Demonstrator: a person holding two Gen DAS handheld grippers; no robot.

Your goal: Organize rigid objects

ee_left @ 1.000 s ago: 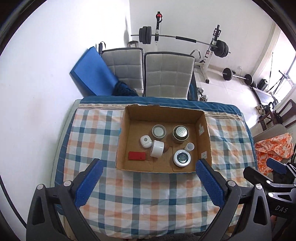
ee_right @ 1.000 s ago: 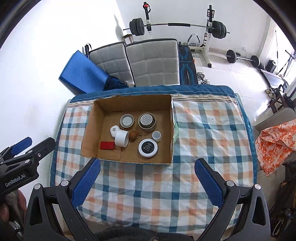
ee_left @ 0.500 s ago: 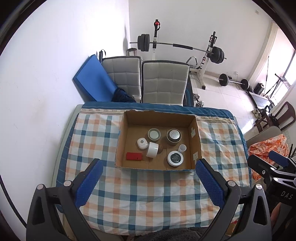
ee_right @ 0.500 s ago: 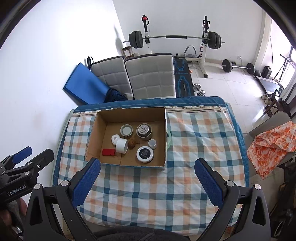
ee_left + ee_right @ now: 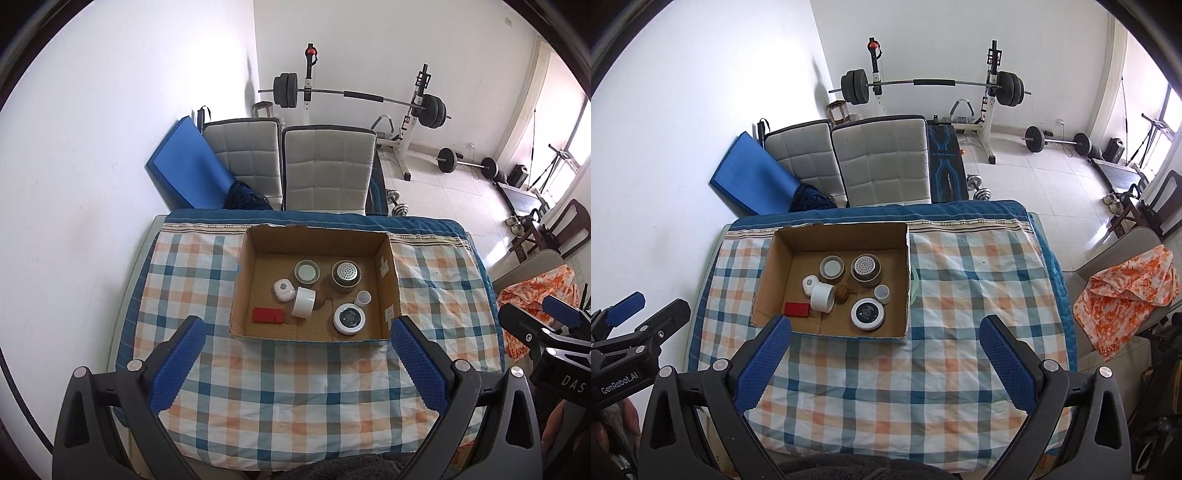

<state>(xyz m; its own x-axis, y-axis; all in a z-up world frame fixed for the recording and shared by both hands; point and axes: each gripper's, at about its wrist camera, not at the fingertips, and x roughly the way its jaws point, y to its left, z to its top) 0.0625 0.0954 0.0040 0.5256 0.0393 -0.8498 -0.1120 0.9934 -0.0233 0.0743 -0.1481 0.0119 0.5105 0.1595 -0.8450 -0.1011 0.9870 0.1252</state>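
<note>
A cardboard box [image 5: 243,266] [image 5: 764,284] sits on the checked tablecloth. It holds a red block [image 5: 268,315] [image 5: 797,309], a white cup on its side [image 5: 303,302] [image 5: 823,296], a round white-rimmed tin [image 5: 349,318] [image 5: 868,314], two short jars [image 5: 306,271] [image 5: 345,275], a small white cap [image 5: 363,297] and a brown ball [image 5: 842,294]. My left gripper [image 5: 293,350] and right gripper [image 5: 884,350] both hang open and empty, high above the near half of the table. Neither touches anything.
Two grey padded chairs [image 5: 328,170] and a blue mat [image 5: 184,166] stand behind the table [image 5: 295,387]. A barbell rack [image 5: 931,83] and weights lie beyond. An orange patterned cloth [image 5: 1123,291] lies over a chair at the right.
Both grippers have pulled up and back from the table, so the box looks smaller and more of the room shows. Box contents have not moved.
</note>
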